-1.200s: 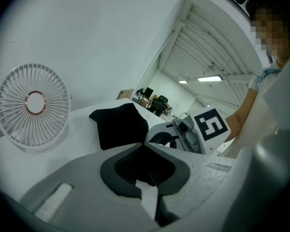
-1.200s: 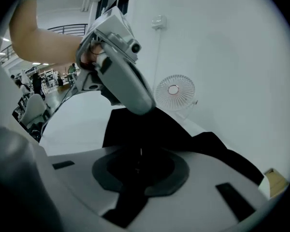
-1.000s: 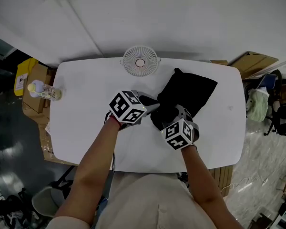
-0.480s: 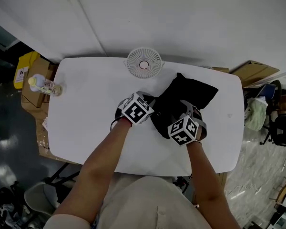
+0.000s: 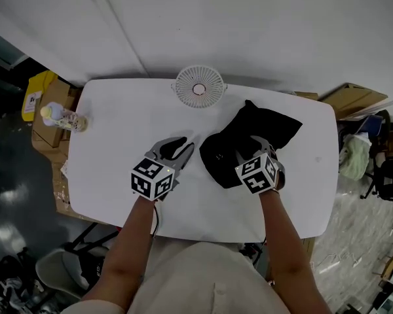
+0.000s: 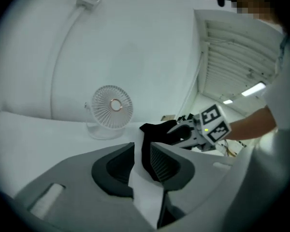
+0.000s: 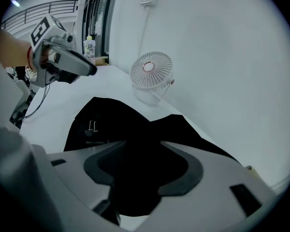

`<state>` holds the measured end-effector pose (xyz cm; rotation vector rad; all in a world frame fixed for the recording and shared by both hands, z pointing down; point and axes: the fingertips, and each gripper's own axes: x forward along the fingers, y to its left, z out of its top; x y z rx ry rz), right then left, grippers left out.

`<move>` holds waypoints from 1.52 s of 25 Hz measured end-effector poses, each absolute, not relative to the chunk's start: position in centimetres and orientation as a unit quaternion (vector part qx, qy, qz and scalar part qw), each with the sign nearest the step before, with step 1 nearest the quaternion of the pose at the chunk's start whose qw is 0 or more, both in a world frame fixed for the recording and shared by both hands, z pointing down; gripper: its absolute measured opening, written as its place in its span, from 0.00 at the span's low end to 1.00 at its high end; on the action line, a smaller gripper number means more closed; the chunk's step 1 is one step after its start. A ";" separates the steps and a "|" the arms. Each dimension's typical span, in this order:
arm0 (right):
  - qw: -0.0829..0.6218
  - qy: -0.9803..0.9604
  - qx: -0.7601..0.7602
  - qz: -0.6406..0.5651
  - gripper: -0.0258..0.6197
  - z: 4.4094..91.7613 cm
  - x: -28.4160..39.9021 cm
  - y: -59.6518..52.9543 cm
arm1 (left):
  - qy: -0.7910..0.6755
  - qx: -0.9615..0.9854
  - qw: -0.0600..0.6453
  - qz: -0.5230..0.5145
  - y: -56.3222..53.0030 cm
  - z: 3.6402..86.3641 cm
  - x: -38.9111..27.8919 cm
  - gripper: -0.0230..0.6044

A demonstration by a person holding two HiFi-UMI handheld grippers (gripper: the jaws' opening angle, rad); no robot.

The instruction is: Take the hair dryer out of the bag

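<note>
The black bag (image 5: pixel 265 126) lies on the white table (image 5: pixel 118 129), right of centre. No hair dryer shows; only a small pair of metal prongs (image 7: pixel 93 125) glints on the bag's left end. My right gripper (image 5: pixel 247 150) points down onto the bag's near part. Its wide jaws are closing, with black fabric (image 7: pixel 116 120) between them. My left gripper (image 5: pixel 181 146) hovers over bare table just left of the bag, apart from it. Its jaws are opening, with nothing in the narrow gap (image 6: pixel 141 148). Past them I see the bag (image 6: pixel 157 128) and the right gripper (image 6: pixel 188 132).
A small white desk fan (image 5: pixel 198 87) stands at the table's far edge, just behind the bag. A bottle (image 5: pixel 62 120) stands at the far left corner. Cardboard boxes (image 5: pixel 354 100) and clutter sit on the floor beyond both table ends.
My left gripper has drawn back to the left, away from the bag's end, and its jaws have parted. The right gripper stays on the bag. The bag's left end now lies rounder.
</note>
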<state>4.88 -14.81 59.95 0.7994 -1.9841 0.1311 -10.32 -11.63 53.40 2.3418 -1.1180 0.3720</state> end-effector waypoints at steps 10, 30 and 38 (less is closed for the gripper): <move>0.443 -0.828 0.327 0.107 0.39 60.0 5.3 -14.8 | -0.267 0.878 0.169 0.359 -8.0 58.1 1.2 0.38; 0.401 -0.841 0.327 0.156 0.41 60.2 5.6 -14.8 | -0.202 0.817 0.133 0.524 -9.9 65.3 4.8 0.38; 0.316 -0.856 0.347 0.216 0.45 57.4 7.5 -15.5 | -0.192 0.822 0.151 0.515 -9.8 65.3 5.1 0.33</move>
